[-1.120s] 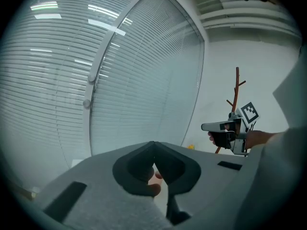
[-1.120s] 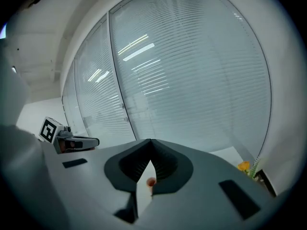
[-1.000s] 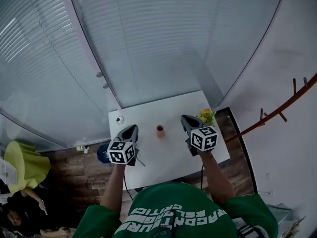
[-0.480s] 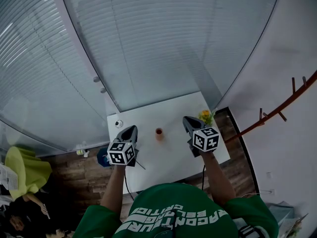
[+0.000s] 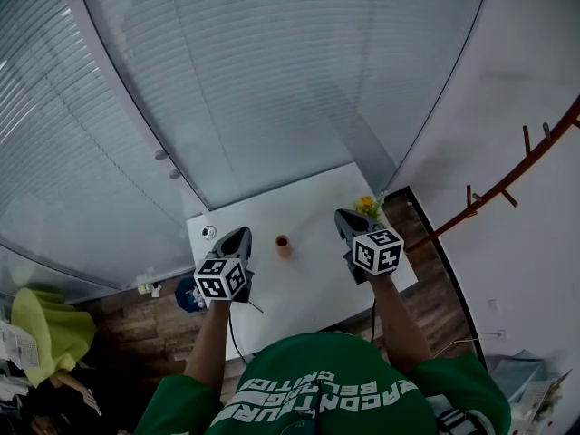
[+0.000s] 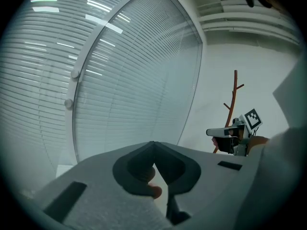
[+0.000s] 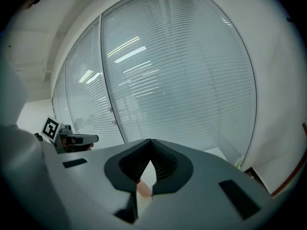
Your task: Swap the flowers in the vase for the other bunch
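Left claw point(image 5: 243, 233) is held over the near left part of the white surface point(image 5: 301, 284), pointed away from the person and tilted slightly down. In the left gripper view its two jaws are seen closed tip to tip, with nothing gripped. A small orange-pink shape is seen through the opening under the tips; what it is cannot be told.

Right claw point(image 5: 341, 217) is held over the right part of the surface, level with the left one and well apart from it. In the right gripper view its jaws are likewise seen brought together at the tips, with nothing clamped.

A small orange vase point(image 5: 282, 243) is seen standing upright on the surface, between the two claws and touched by neither. Whether any stems are in it cannot be made out at this size.

A bunch point(image 5: 367, 207) of yellow flowers with green leaves is noted at the far right corner of the surface, just beyond the right claw and apart from the vase. How it is supported cannot be made out.

A small round object point(image 5: 209, 232) is noted at the far left corner. A glass wall point(image 5: 272, 80) with slatted blinds is seen behind the surface, and a reddish-brown coat rack point(image 5: 507, 184) to the right.
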The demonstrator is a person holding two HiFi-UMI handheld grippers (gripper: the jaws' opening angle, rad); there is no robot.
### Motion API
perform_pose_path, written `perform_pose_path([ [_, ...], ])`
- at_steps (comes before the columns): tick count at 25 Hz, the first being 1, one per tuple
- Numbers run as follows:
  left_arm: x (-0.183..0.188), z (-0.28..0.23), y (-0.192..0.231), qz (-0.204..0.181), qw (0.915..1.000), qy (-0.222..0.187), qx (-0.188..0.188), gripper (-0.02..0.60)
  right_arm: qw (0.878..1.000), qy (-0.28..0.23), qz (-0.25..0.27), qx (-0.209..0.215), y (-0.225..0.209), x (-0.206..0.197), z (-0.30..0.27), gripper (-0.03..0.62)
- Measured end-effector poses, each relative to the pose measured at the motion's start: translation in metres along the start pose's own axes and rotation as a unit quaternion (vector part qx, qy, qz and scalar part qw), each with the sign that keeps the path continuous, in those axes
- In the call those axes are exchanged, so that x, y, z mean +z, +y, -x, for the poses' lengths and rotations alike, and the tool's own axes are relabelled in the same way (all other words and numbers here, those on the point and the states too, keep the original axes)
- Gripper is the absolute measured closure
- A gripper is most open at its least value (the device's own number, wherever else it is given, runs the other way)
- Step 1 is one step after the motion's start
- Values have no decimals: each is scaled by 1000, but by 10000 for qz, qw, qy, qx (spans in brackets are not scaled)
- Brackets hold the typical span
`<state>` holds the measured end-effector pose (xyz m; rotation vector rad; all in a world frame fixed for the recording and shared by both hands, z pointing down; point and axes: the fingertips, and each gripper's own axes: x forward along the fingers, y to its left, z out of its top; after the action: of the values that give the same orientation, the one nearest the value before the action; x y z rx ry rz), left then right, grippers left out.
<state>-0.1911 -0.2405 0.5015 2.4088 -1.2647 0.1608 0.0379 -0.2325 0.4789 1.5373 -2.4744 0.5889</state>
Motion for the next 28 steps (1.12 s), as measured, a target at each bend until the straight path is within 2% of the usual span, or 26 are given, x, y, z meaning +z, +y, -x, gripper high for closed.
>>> perform_pose_path([
  [8,-4,-55,-79,-301,9954,209,-888,578,9957,-154,-201,-887,-69,-10,76,580],
  [13,-8,-88,-143,-558,9847,407,-1597,578,9839,-289,-531,-1681,-117,-27,151,580],
  [17,-18,-102,-186,-768,9756,576,-1976,578,9724,-375,-800,-2158,-146,-43,199,580],
  [21,-32,-111,-215,-908,9689,757,-2173,578,9664,-235,-992,-2361,-168,-62,218,580],
  [28,-57,-123,-239,-1114,9631,1055,-2212,578,9669,331,-1191,-2232,-201,-91,190,577],
])
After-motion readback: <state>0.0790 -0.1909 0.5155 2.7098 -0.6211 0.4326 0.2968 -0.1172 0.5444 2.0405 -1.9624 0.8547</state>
